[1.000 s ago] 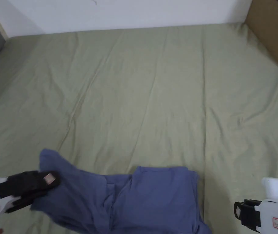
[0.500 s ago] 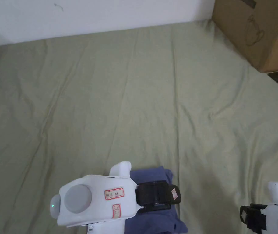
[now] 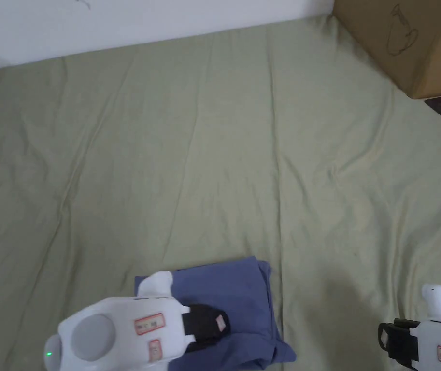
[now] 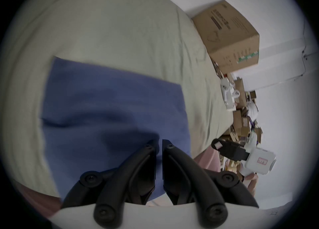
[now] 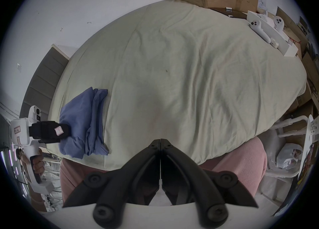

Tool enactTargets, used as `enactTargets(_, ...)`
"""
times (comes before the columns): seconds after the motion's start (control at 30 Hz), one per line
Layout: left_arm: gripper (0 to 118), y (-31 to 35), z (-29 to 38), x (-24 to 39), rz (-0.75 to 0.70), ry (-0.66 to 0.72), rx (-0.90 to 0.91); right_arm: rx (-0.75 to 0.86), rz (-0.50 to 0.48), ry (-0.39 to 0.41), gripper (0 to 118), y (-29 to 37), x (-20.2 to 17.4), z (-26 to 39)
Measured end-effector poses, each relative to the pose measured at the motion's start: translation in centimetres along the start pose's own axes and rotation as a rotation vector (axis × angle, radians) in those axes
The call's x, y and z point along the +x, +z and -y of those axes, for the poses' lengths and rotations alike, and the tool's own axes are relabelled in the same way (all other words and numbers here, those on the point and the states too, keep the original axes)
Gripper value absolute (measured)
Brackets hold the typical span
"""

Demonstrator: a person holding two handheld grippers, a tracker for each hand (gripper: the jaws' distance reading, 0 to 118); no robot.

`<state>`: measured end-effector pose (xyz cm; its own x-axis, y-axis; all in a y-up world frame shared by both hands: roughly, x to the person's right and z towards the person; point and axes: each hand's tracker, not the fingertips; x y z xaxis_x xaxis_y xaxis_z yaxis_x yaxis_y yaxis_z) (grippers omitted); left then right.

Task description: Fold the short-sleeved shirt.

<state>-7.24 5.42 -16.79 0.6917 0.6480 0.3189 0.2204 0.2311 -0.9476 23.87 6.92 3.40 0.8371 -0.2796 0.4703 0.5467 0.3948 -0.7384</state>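
The blue shirt (image 3: 236,294) lay folded into a compact stack on the green sheet (image 3: 263,145), just under and ahead of the left gripper (image 4: 159,142), whose jaws stood nearly together with a narrow gap, while the right gripper (image 5: 160,141), jaws closed on nothing, hung well apart to its side.

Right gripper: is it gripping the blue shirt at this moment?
No. The right gripper hangs over bare sheet with its jaws together, apart from the folded shirt.
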Motion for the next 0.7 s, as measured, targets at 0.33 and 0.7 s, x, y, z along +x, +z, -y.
enactTargets(0.33, 6, -7.8, 1.0, 6.2, -0.022, -0.194, -0.150, 0.009, 0.008, 0.006, 0, 1.3, -0.9, 0.1)
enactTargets(0.7, 2, 1.5, 0.3, 0.8, 0.034, -0.115, 0.044, 0.011, -0.007, 0.065, 0, 1.6, -3.0, -0.5)
